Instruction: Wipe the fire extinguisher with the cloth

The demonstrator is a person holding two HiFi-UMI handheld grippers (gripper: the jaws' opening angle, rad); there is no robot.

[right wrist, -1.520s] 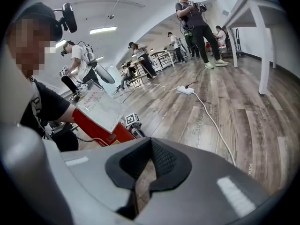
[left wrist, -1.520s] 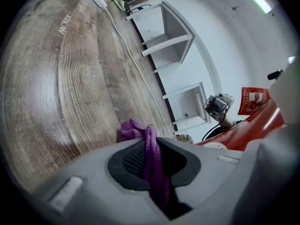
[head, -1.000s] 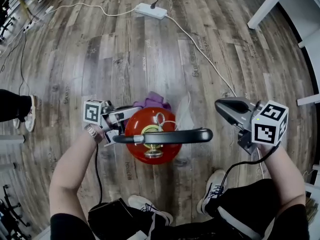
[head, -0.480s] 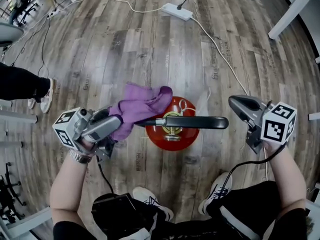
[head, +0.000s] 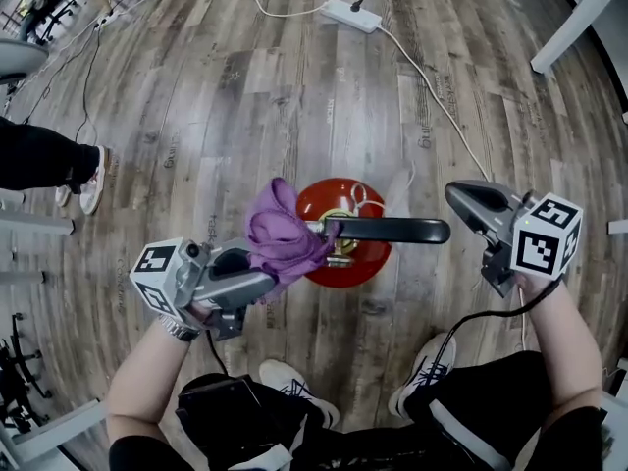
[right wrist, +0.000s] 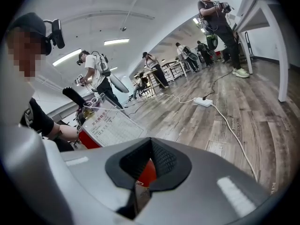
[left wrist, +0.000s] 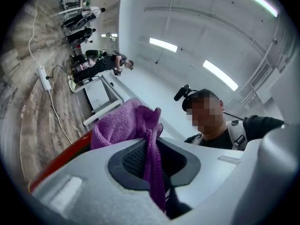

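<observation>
- Wood-plank floor stretches wide, with a power strip and its cable well behind, so the fire extinguisher stands upright by itself between the person's 2 grippers.
- Left gripper is clamped on a fold of the purple cloth. The rest bunches loose by the black handle, likely so the free fabric does the wiping.
- Right gripper hangs just off the handle's other end, jaws pressed together on nothing. I'd guess it waits to steady the cylinder.

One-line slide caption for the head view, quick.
Left gripper clamps the purple cloth by the red fire extinguisher; right gripper shut, clear of it.
</observation>
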